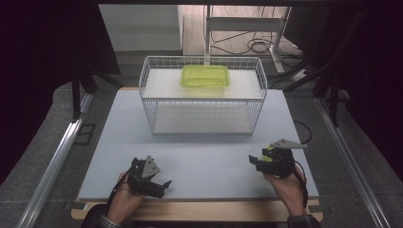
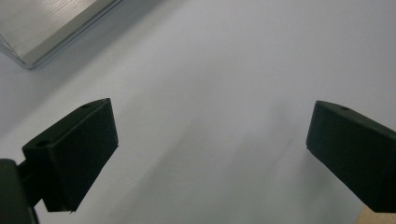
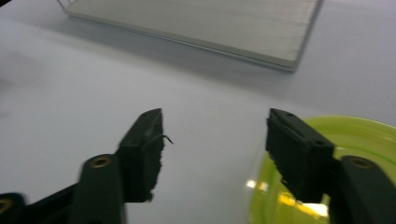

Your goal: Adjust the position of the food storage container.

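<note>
Jaws on the left gripper are spread wide w/ nothing between them, just hanging over the pale table near its front edge. Left hand comes up from the bottom, gripper angled toward the right. Middle-back there's a white wire basket w/ a yellow-green container sitting on its upper shelf. Right gripper has jaws apart too, empty, pointing left, right hand wrapped round it from below. Its own view shows a yellow-green plate just behind one jaw; can't tell if they're touching.
</note>
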A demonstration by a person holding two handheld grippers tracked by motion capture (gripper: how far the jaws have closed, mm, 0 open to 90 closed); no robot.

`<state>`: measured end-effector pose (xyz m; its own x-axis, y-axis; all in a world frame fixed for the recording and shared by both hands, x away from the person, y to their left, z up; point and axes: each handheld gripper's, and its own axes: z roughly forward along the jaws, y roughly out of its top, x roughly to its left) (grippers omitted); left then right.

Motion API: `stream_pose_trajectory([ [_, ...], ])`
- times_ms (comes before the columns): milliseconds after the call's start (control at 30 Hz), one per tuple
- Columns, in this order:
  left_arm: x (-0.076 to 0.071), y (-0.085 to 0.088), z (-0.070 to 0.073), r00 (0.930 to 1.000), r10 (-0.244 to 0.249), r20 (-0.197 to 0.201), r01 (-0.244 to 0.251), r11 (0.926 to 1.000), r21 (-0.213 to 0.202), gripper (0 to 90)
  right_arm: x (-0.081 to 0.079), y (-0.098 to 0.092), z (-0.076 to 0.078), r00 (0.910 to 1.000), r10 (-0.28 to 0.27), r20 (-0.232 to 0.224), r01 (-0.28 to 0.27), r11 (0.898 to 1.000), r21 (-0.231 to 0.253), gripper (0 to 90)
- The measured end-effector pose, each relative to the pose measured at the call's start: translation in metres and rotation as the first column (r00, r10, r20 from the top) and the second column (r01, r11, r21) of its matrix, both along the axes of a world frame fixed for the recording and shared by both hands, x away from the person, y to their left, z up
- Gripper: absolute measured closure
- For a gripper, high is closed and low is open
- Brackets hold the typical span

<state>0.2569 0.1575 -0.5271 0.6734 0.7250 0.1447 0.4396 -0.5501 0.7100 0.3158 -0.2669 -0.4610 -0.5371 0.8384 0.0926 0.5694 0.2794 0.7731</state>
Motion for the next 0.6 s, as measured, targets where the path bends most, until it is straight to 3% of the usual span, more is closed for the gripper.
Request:
stream_pose_trajectory([
  [167,0.0,0.0,0.0,1.0,-0.001,-0.003,0.001,1.0,0.002,1.9,0.004,-0.017,0.001,0.9994,-0.012,-0.033,0.012,1.0,-0.001,59.4],
  [400,0.0,-0.002,-0.002,0.9999,-0.004,-0.011,0.004,0.9999,0.013,1.9,0.005,-0.04,0.008,0.9979,-0.063,-0.014,0.064,0.998,0.013,84.8],
  [600,0.001,-0.001,-0.002,0.9999,-0.004,-0.009,0.005,0.9998,0.017,2.0,0.005,-0.067,0.014,0.9866,-0.162,0.019,0.162,0.987,0.0,88.9],
])
